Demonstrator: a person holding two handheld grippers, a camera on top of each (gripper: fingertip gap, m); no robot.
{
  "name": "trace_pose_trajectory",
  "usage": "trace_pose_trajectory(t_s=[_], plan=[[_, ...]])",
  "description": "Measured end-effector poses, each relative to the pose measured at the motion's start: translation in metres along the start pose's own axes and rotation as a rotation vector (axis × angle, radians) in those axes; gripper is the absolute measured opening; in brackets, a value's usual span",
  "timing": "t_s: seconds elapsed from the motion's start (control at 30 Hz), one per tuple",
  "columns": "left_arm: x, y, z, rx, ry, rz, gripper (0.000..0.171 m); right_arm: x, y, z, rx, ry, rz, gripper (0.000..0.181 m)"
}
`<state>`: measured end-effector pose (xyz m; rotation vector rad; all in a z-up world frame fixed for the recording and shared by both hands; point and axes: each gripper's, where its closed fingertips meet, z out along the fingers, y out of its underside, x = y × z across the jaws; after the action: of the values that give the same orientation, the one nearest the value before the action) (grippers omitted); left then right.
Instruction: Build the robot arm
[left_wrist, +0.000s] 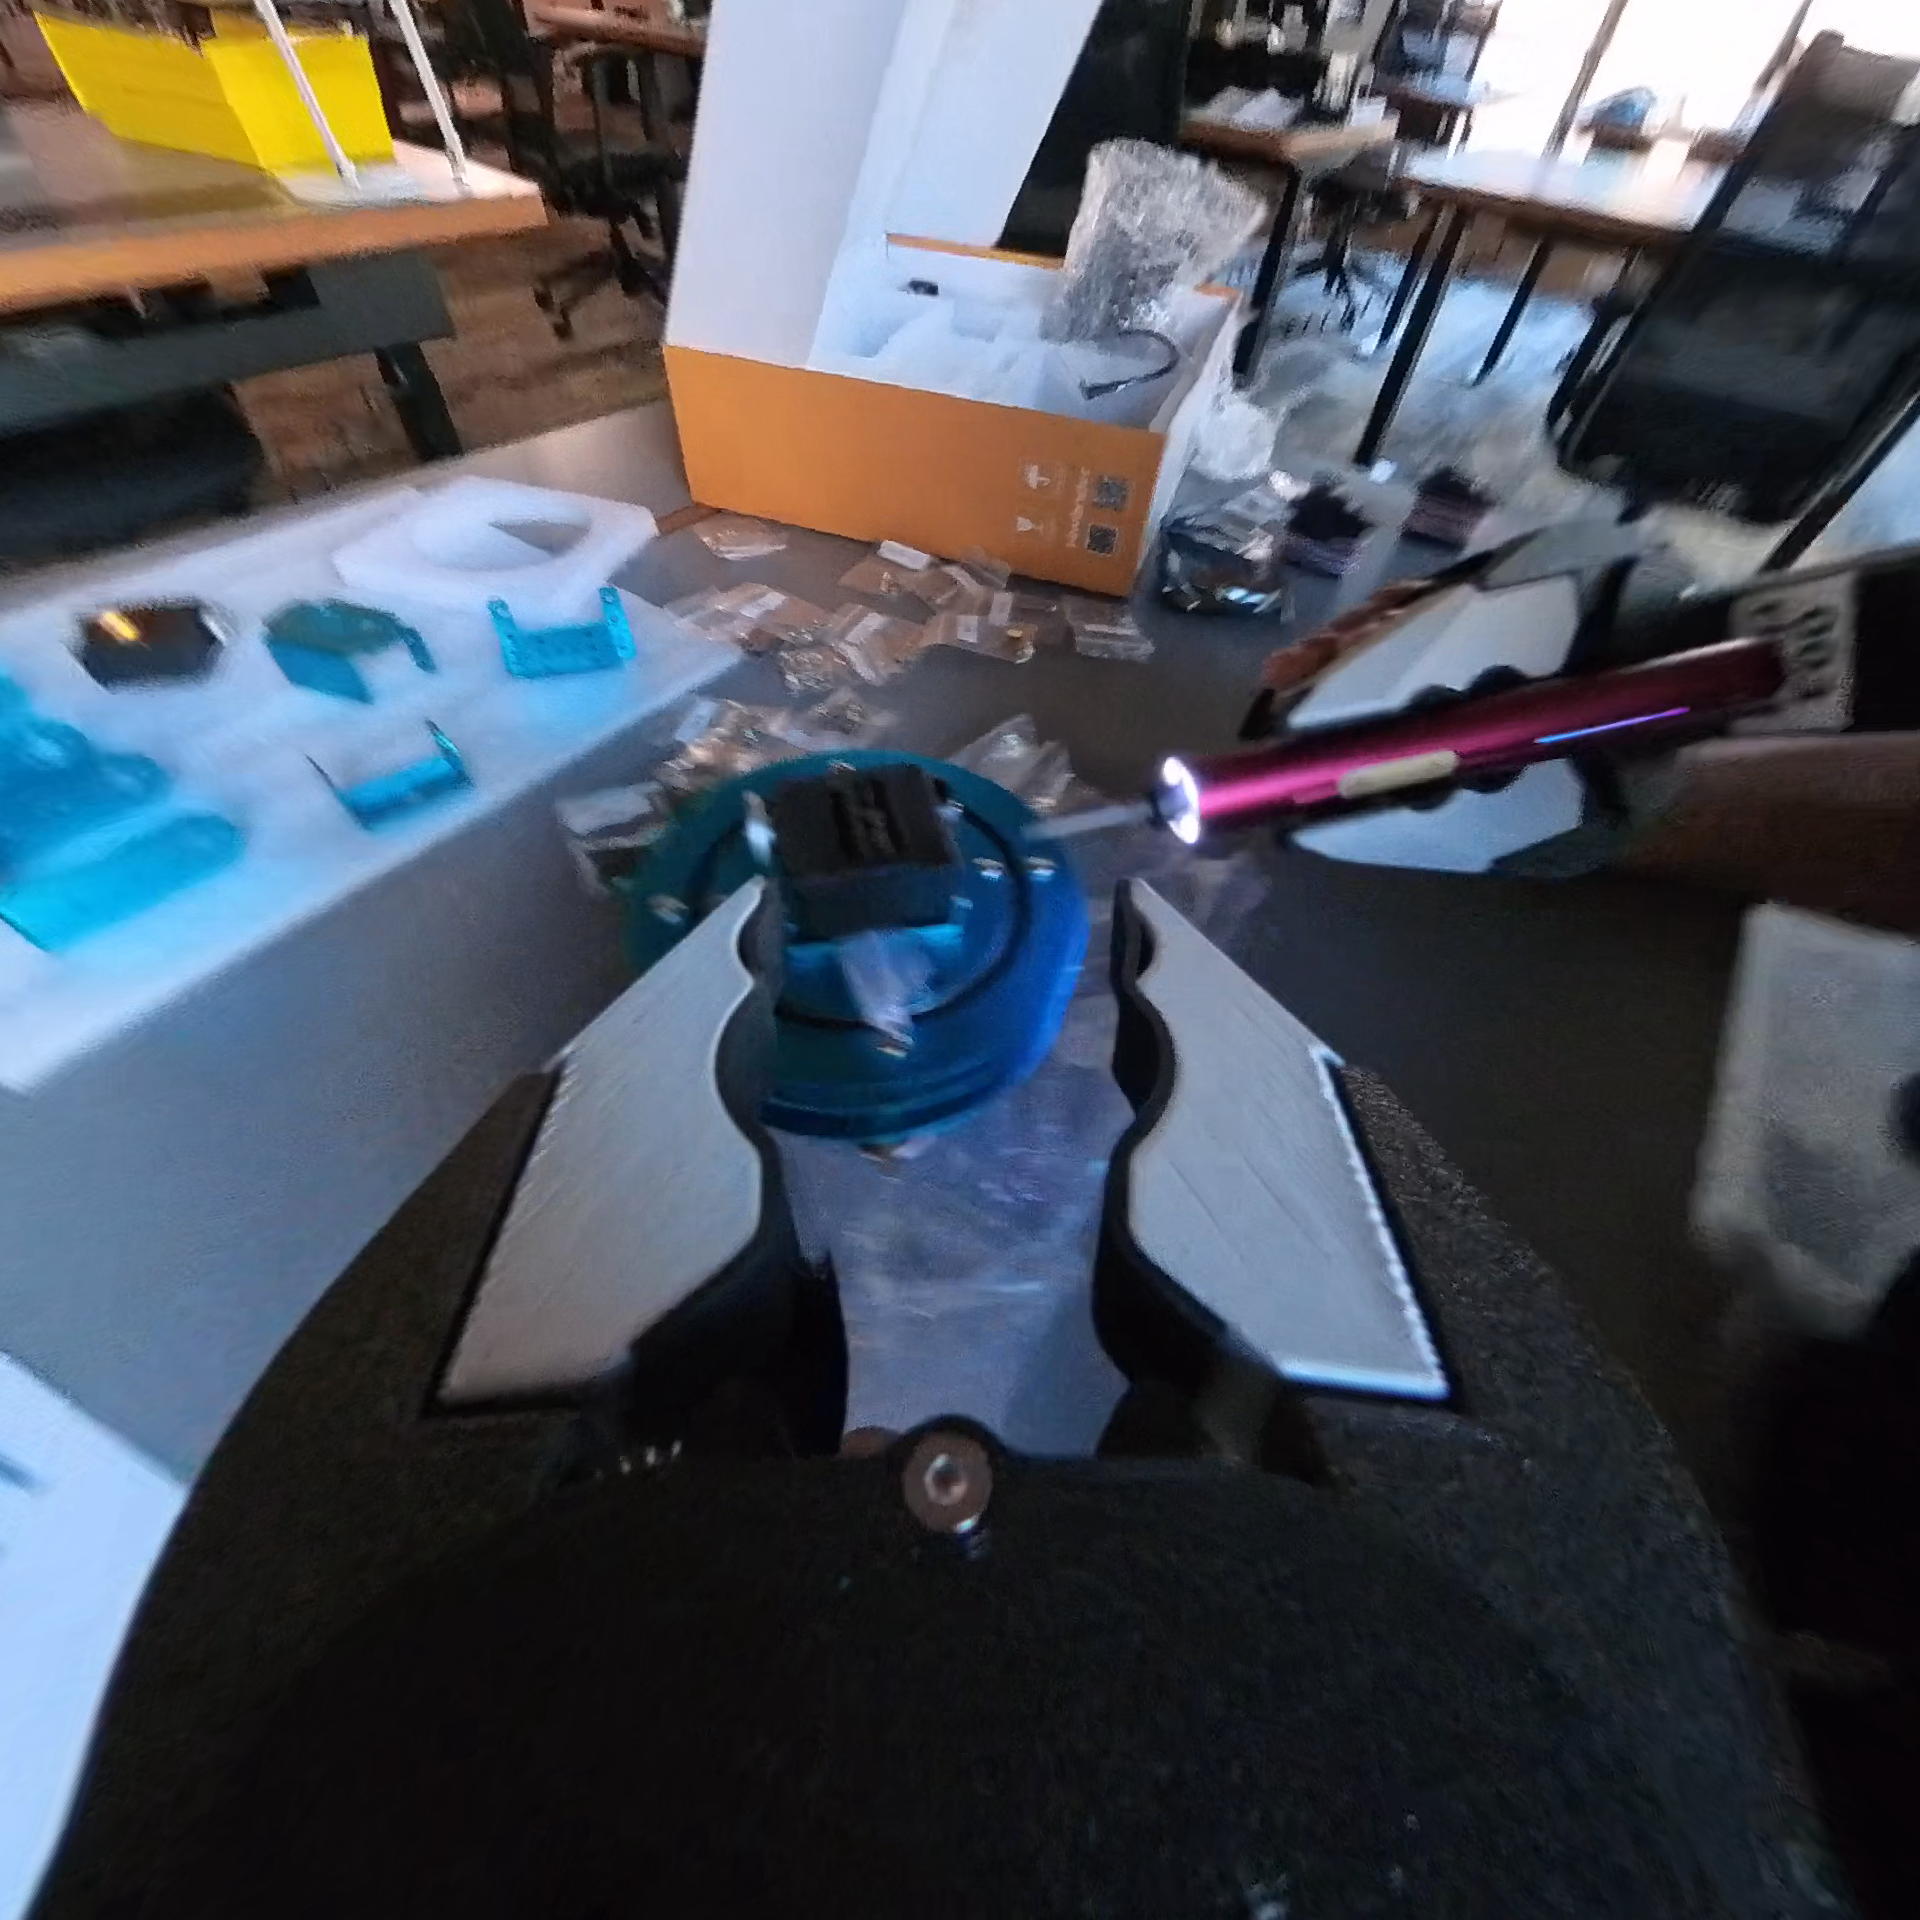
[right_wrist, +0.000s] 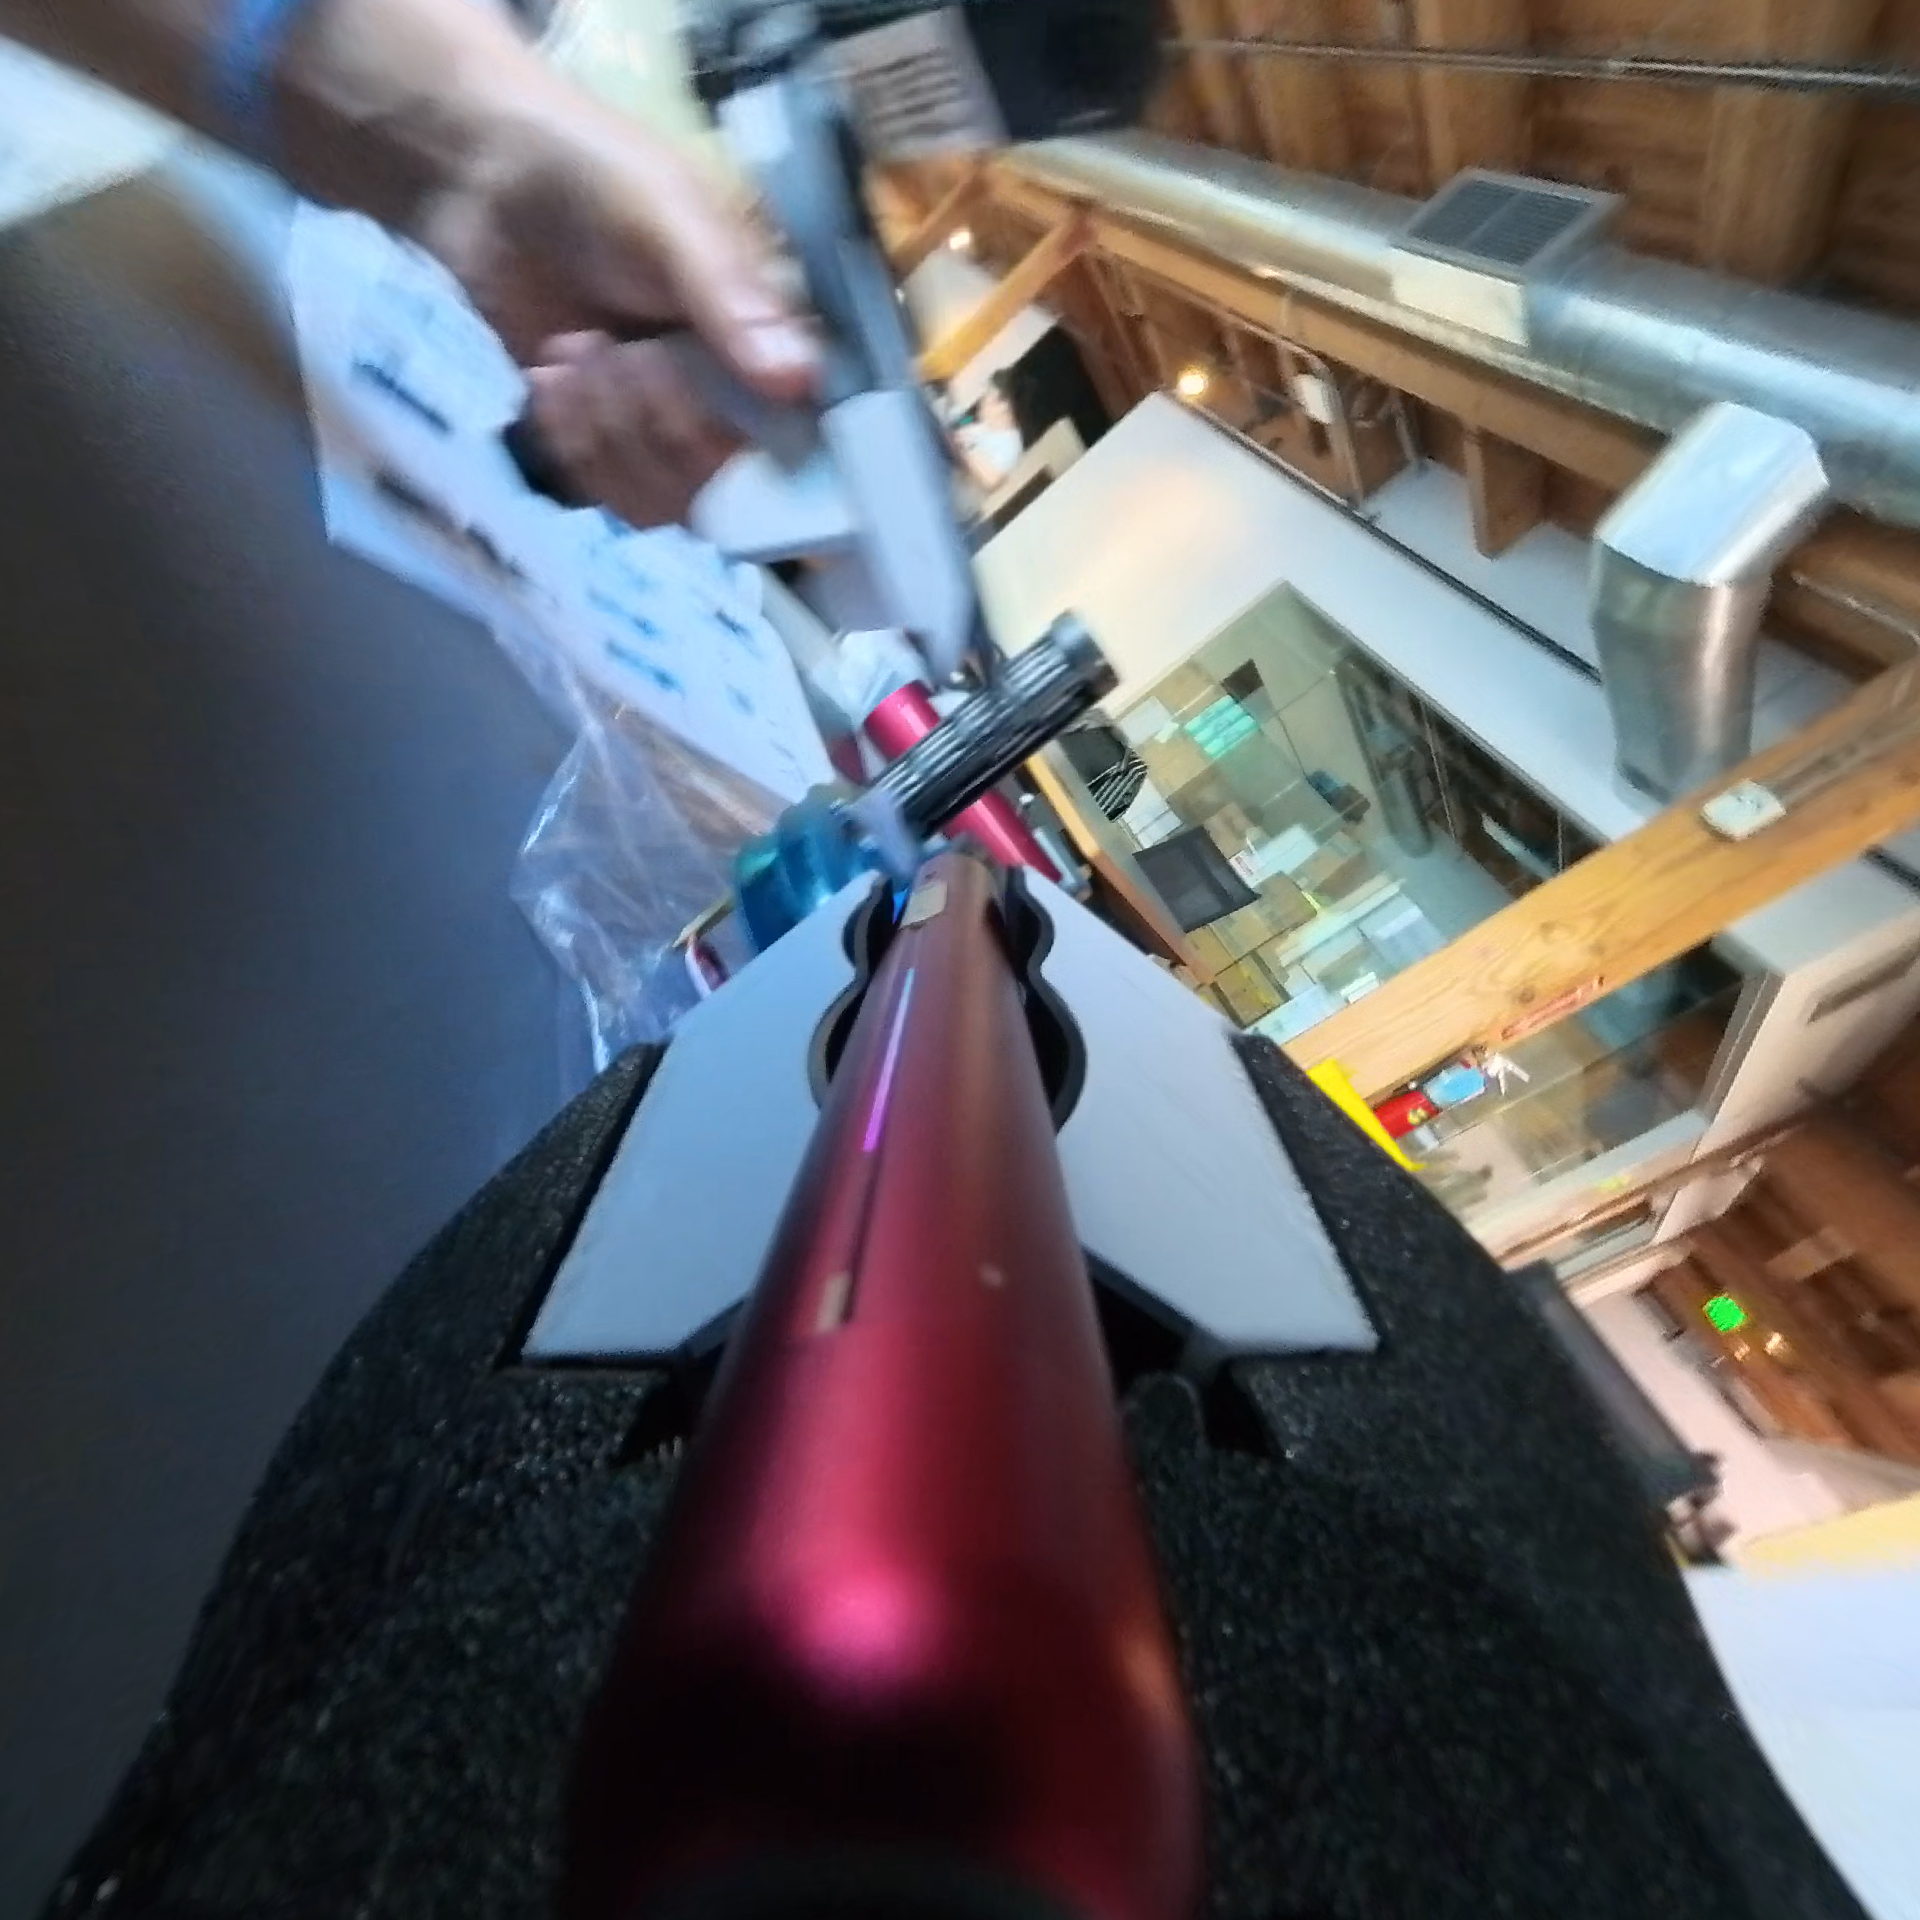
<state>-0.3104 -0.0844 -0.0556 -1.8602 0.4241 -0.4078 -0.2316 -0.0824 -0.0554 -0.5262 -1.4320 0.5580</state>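
My left gripper is closed around a blue round metal assembly with a black motor block on top, held tilted over a clear plastic bag. My right gripper is shut on a magenta electric screwdriver. In the left wrist view the screwdriver comes in from the right with its tip light on. Its bit touches the blue disc's rim. In the right wrist view the blue assembly and ribbed black motor sit just past the tool's tip. A hand holds the other gripper above them.
A white foam tray with several blue brackets lies at left. An orange and white open box stands behind. Several small bags of parts lie scattered on the dark table. A white paper sheet lies at right.
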Motion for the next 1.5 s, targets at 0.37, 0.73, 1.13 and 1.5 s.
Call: trace_pose_trajectory(t_s=[0.37,0.73,1.13,1.5], plan=[[0.145,-0.050,-0.016,0.520,0.520,-0.764,0.026,0.011,-0.106,-0.034,0.207,0.157,0.595,0.020],[0.115,-0.027,-0.031,0.577,0.389,-1.104,0.018,-0.033,-0.117,-0.060,0.110,0.056,0.614,0.040],[0.077,-0.012,-0.010,0.470,0.341,-1.067,0.018,-0.074,-0.067,-0.028,-0.205,-0.803,1.419,0.071],[0.115,0.014,0.039,0.365,0.238,-1.045,0.037,-0.096,-0.053,-0.047,-0.450,-1.209,1.709,0.022]])
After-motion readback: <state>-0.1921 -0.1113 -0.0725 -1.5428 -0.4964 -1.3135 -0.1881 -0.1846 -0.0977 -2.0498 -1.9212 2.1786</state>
